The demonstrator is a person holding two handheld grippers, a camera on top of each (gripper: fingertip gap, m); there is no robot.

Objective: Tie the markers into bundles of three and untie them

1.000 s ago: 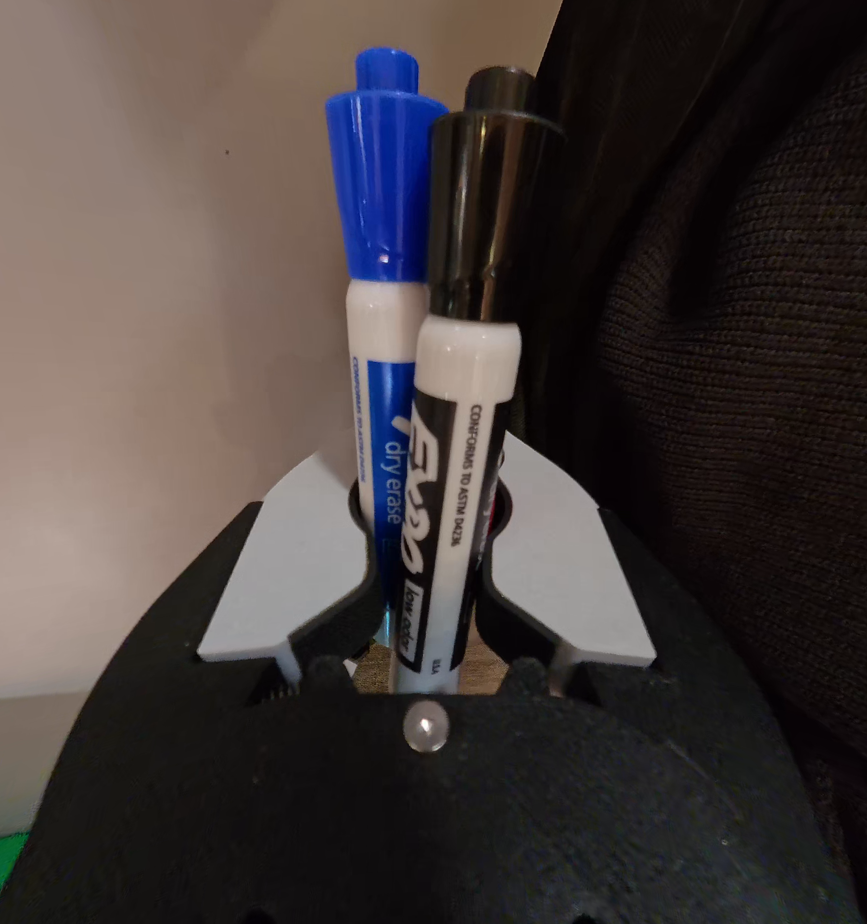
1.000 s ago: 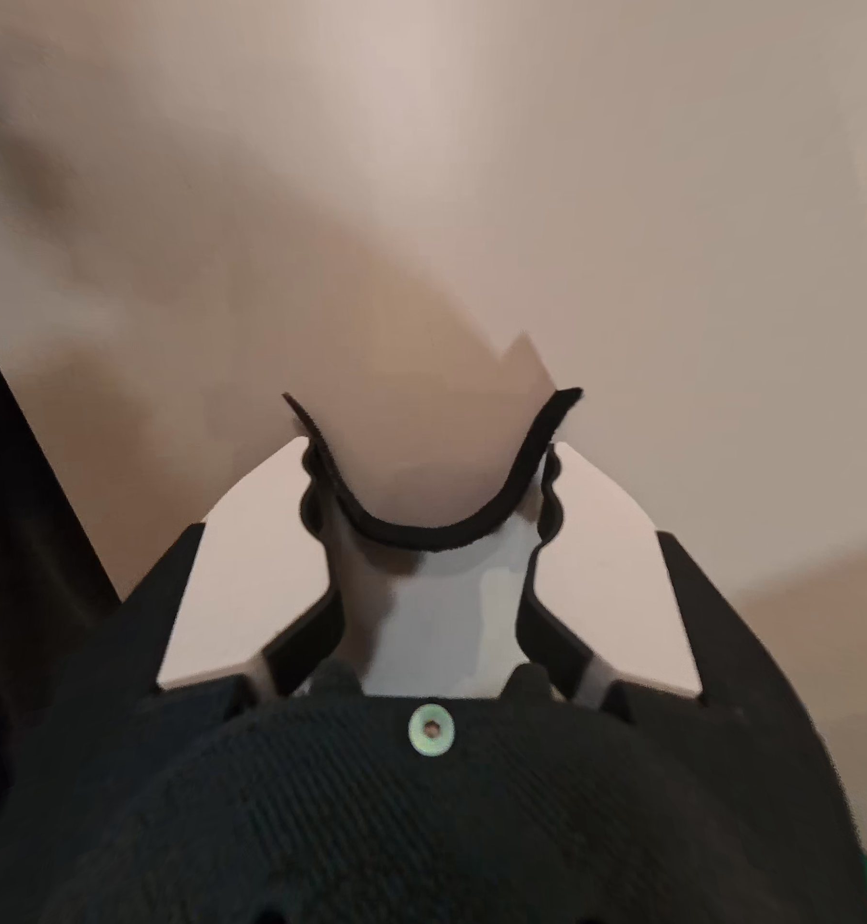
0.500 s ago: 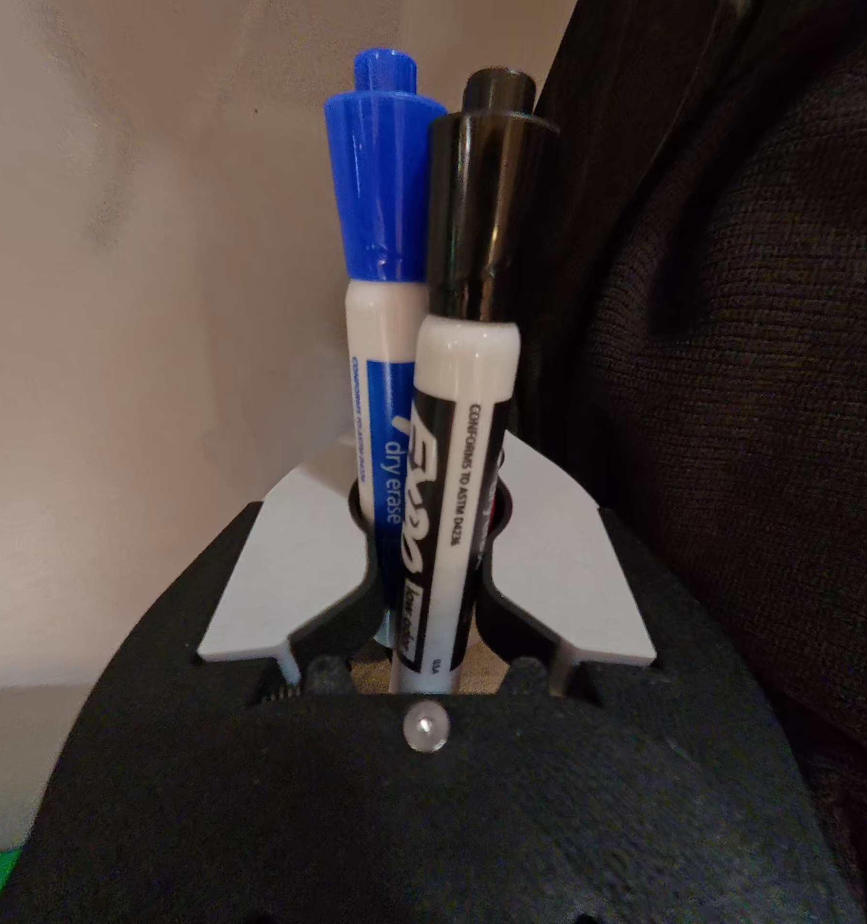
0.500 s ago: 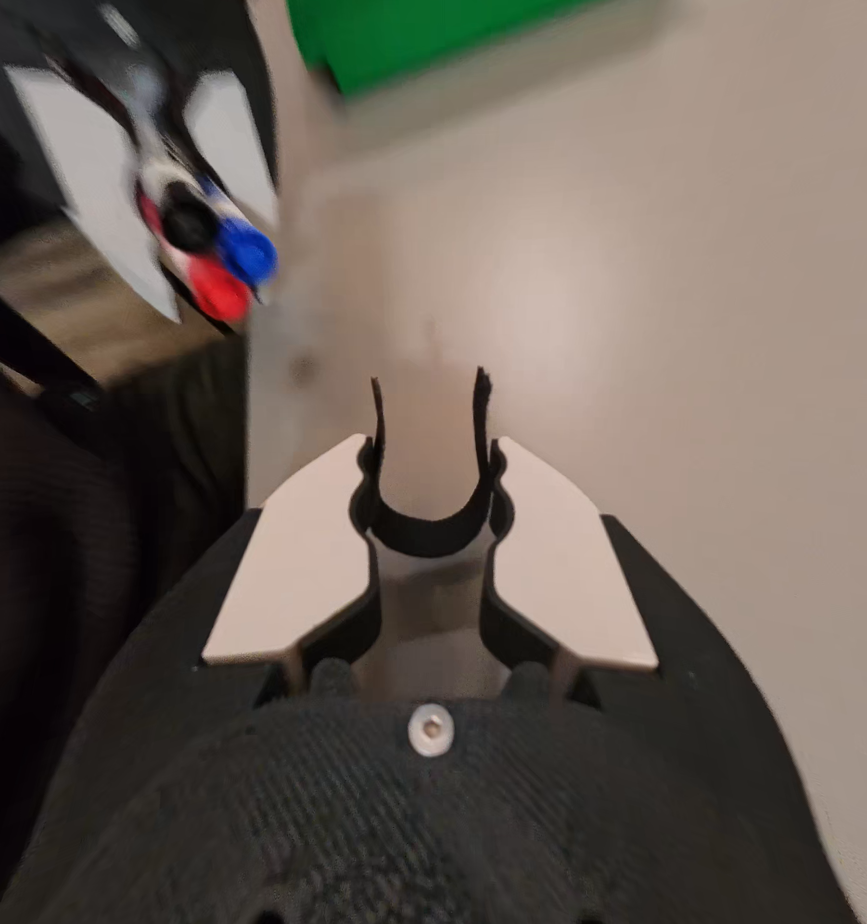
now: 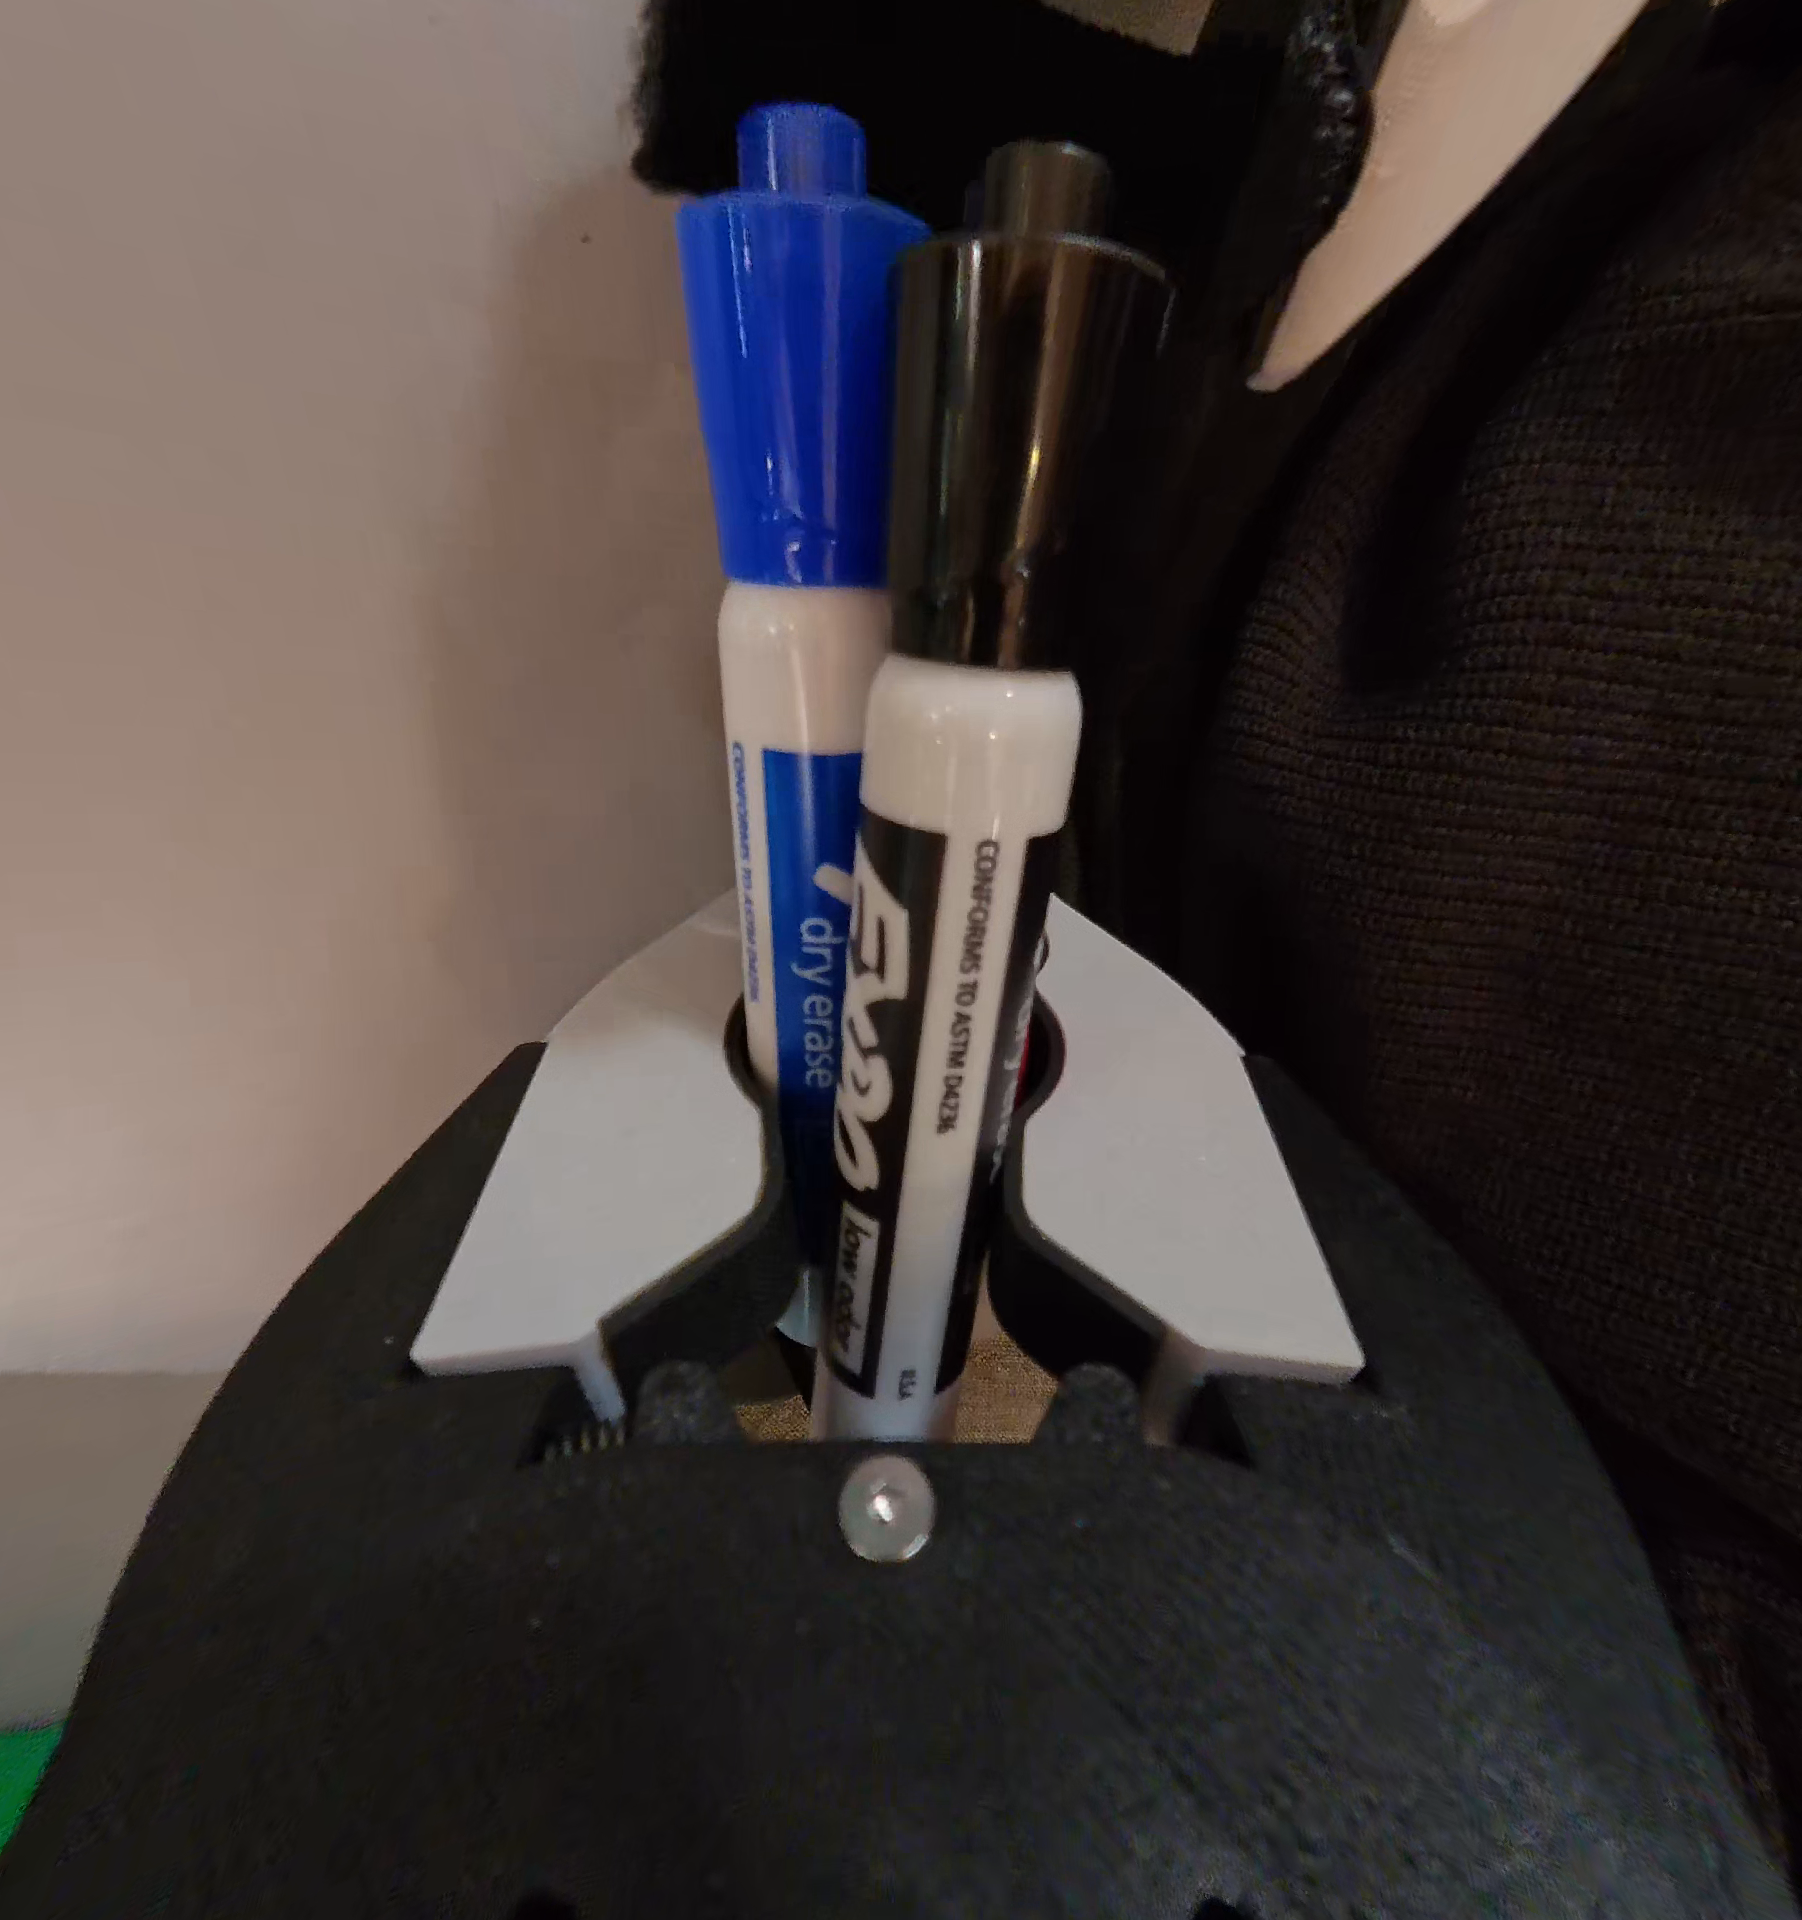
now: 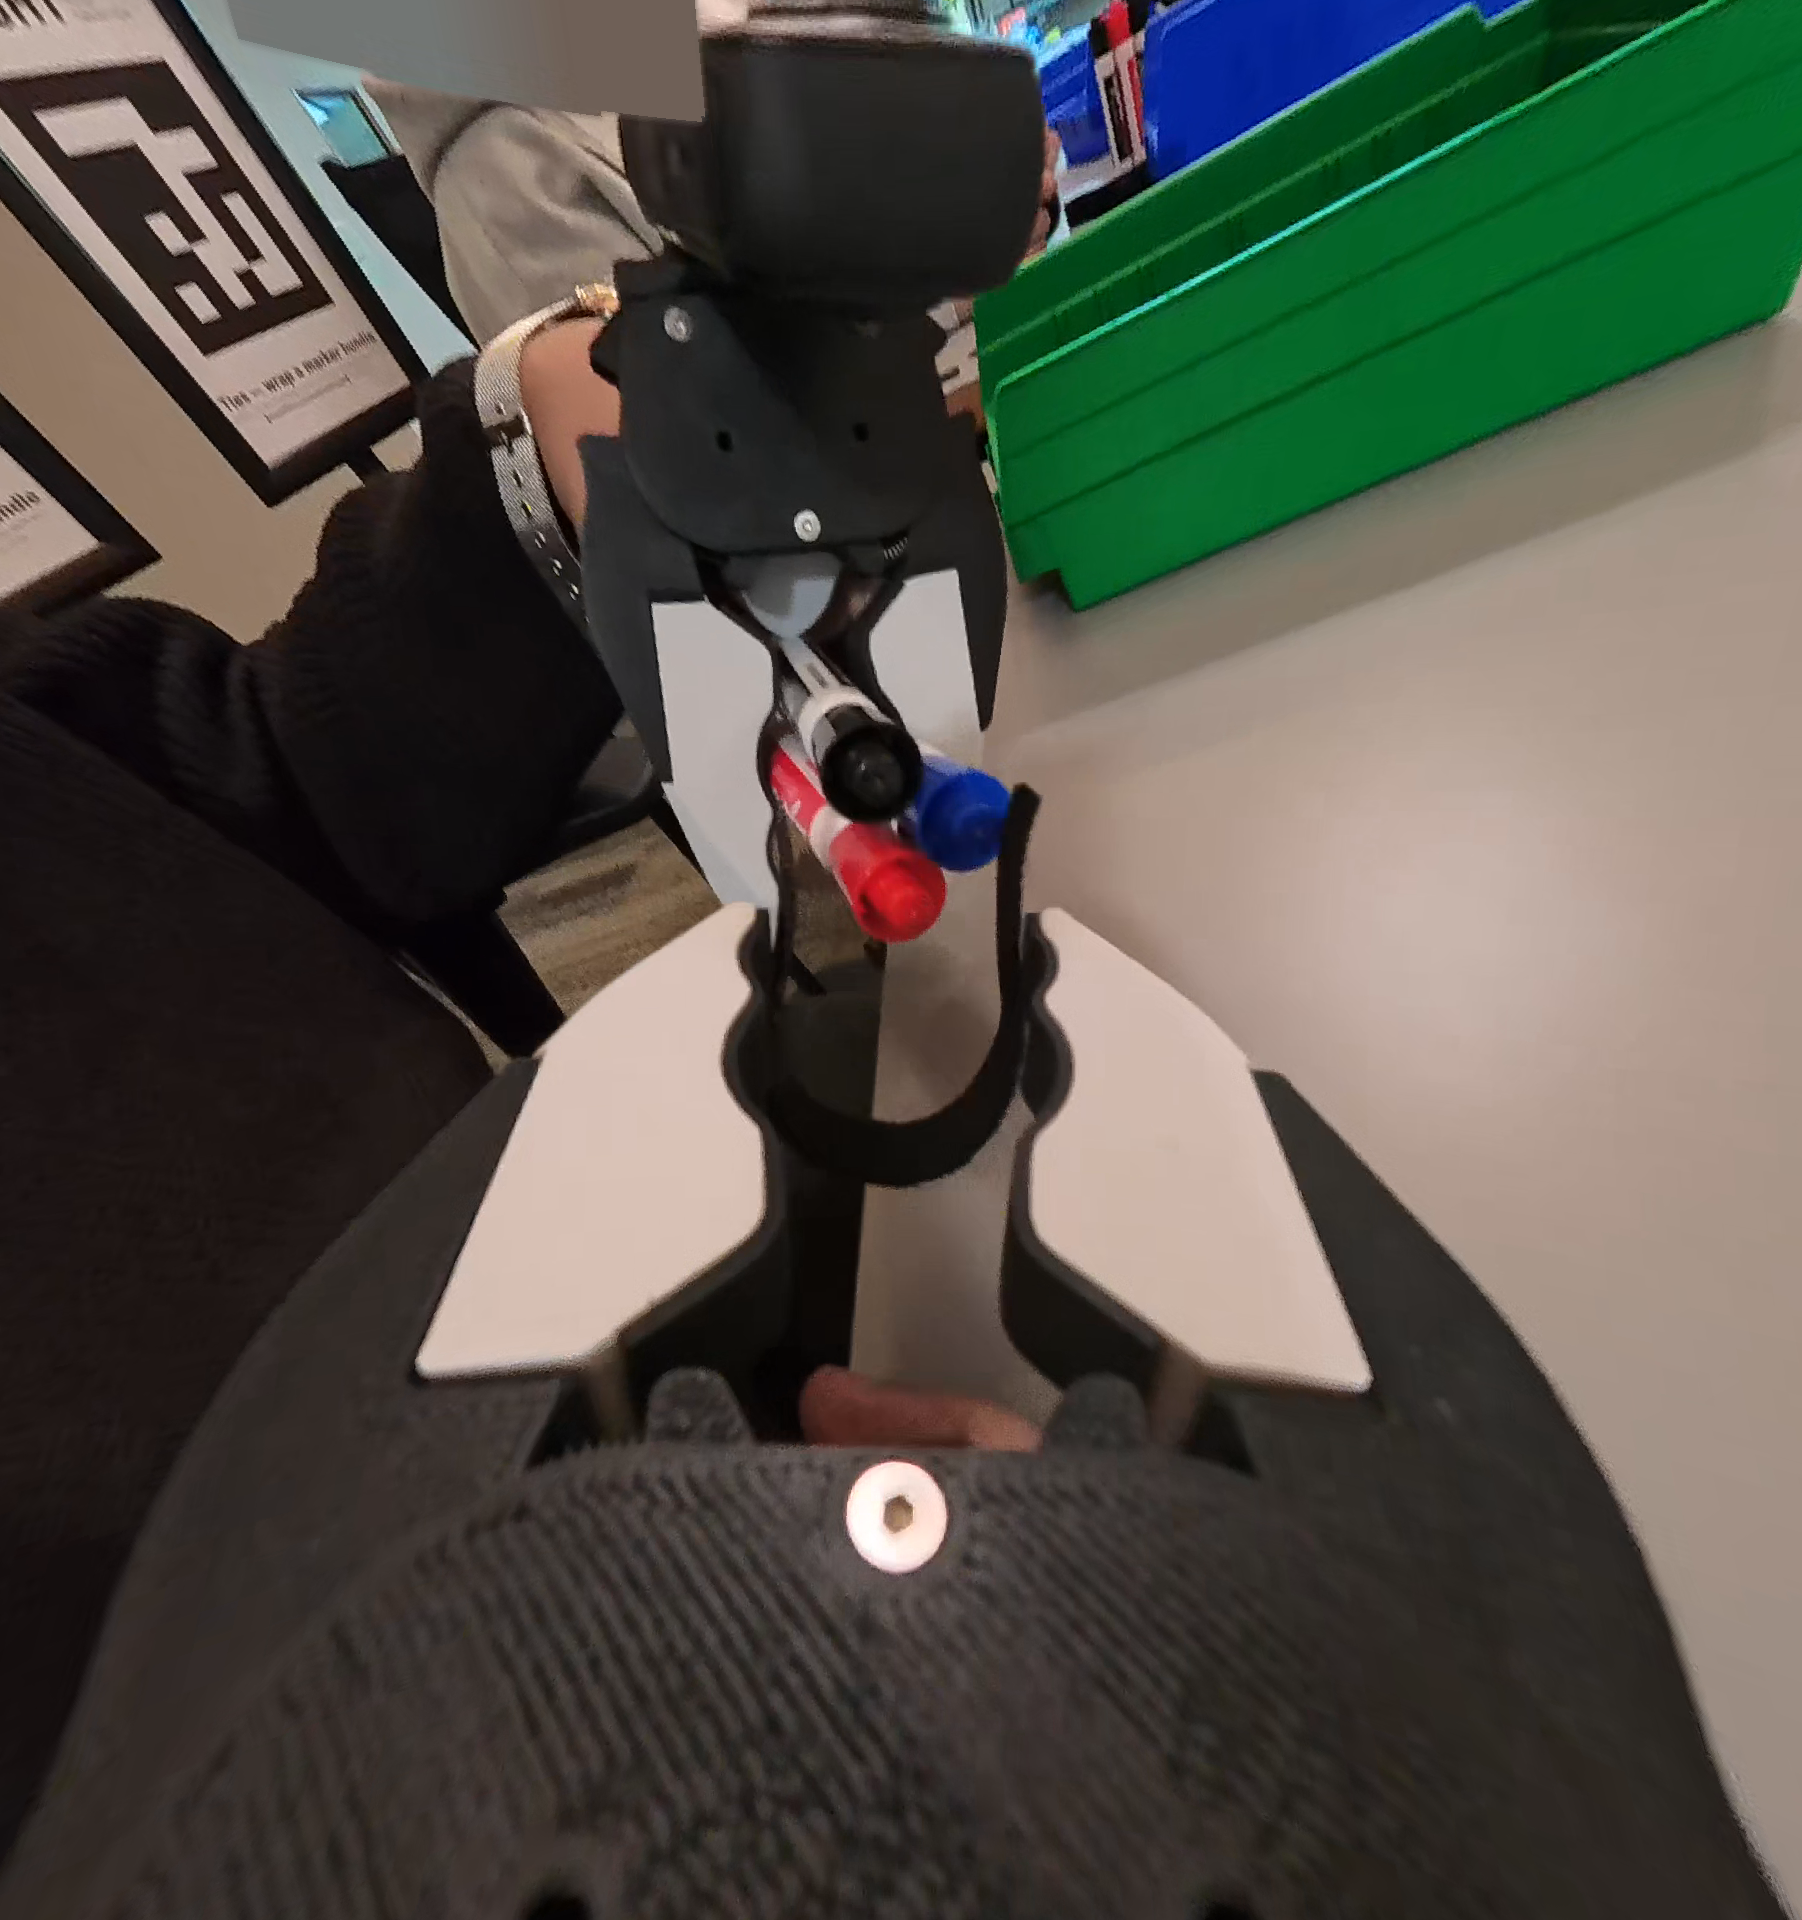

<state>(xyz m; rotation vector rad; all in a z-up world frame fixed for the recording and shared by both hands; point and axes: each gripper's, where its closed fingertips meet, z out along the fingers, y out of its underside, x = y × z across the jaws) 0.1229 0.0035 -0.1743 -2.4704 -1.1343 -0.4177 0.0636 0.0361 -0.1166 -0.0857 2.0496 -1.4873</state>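
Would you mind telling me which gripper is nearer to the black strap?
The right gripper: the black strap sits bent between its fingers. The left gripper is farther off, facing it, shut on the three markers.

Left wrist view: dim, warm indoor light; the black marker cap (image 5: 1022, 436) carries a narrow vertical highlight, and the dark knit sleeve (image 5: 1551, 831) loses detail in shadow. Near parts are sharp.

Right wrist view: brighter, with a soft sheen on the desk (image 6: 1448, 883) toward its far edge. Wide-angle bending curves the green bin (image 6: 1396, 343) and the framed signs (image 6: 180, 249). The lower corners blur. A grey patch overlies the top.
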